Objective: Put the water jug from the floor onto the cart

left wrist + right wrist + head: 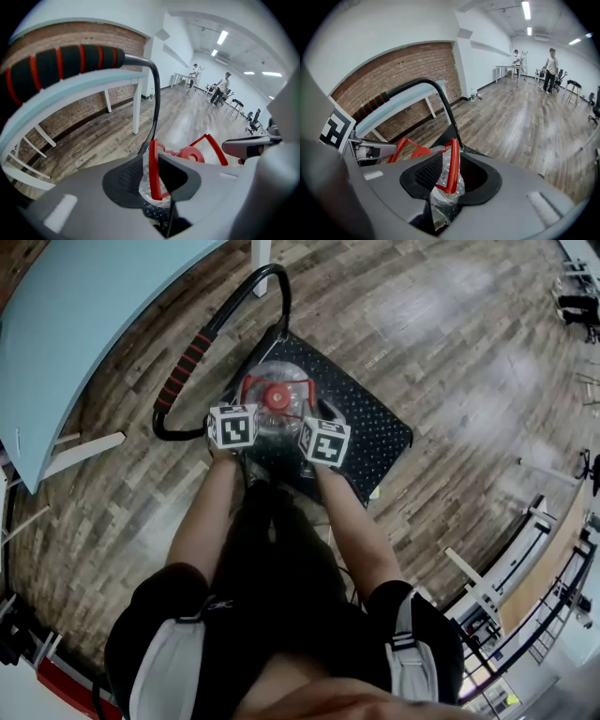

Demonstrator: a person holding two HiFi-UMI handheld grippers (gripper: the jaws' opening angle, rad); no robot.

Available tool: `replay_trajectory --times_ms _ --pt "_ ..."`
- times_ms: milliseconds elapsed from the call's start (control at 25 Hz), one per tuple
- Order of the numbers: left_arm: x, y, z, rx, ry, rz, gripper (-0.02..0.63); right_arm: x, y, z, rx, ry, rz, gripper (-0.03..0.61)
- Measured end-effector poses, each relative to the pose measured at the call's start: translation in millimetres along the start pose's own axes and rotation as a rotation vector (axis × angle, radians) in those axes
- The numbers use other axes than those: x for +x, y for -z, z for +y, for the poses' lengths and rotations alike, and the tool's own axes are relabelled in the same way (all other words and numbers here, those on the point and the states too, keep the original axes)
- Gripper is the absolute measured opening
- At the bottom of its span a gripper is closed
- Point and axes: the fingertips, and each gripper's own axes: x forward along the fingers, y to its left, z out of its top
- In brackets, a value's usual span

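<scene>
The clear water jug (277, 418), with a red cap (277, 397) and red carry handles, stands on the black cart deck (375, 432). My left gripper (247, 411) and right gripper (304, 416) flank its top. In the left gripper view, a red handle bar (153, 174) runs between the jaws of the left gripper (155, 182), with a slim gap on one side. The right gripper (448, 182) likewise straddles the other red handle bar (453, 165) without pinching it. Both grippers are open. The jug's body is mostly hidden.
The cart's push handle (187, 367), with black and red foam grips, rises to the left of the jug. A light-blue table (75, 324) on white legs stands beyond it, by a brick wall (408, 70). People and office chairs (220, 91) are far across the wooden floor.
</scene>
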Motion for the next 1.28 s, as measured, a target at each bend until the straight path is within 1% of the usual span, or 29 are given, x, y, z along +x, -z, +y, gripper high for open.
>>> replay_trajectory --times_ms 40,80,160,200,320,440,520,680,760,960,1120,1280 --pt "-8.8 -7.1 -1.2 -0.003 -0.016 -0.019 0.057 -7.7 -6.6 3.0 -0.001 -0.011 -0.018 0.12" --pt "-17.6 -13.8 -3.6 -0.003 -0.028 -0.036 0.002 -15.8 -13.4 5.5 0.003 -0.022 -0.036 0.098" --pt "-32.3 -22.8 -11.4 -0.002 -0.021 -0.052 0.002 -33.6 -28.8 9.6 0.009 -0.037 -0.082 0.021" --pt "-38.9 -26.1 -15.7 -0.001 -0.009 -0.059 0.001 -42.7 -36.9 11.8 0.009 -0.045 -0.108 0.014" --pt "-60.4 -40.9 -26.7 0.007 0.018 -0.095 0.001 -66.5 -58.2 16.7 0.014 -0.072 -0.17 0.014" --pt "-86.8 -60.2 -42.1 0.019 0.048 -0.135 0.001 -87.4 -71.0 13.0 0.08 -0.091 -0.197 0.014" --pt "-102.9 -74.4 -55.3 0.036 0.067 -0.163 0.0 -101.8 -80.7 7.2 0.118 -0.089 -0.218 0.014" --pt "-128.1 -104.0 -87.8 0.08 0.106 -0.216 0.0 -131.1 -105.6 -4.4 0.139 -0.077 -0.283 0.014" --pt "-141.0 -122.7 -107.6 0.118 0.132 -0.248 0.0 -146.4 -118.5 -11.0 0.134 -0.064 -0.325 0.014" --pt "-169.8 -149.5 -159.1 0.204 0.208 -0.293 0.002 -186.1 -135.8 -24.7 0.046 -0.006 -0.415 0.012" --pt "-191.0 -170.6 -186.6 0.256 0.246 -0.33 0.001 -214.7 -155.1 -40.8 0.029 0.057 -0.486 0.012" --pt "-207.5 -190.8 -211.1 0.284 0.283 -0.374 0.0 -244.5 -175.9 -61.6 0.052 0.107 -0.555 0.012"
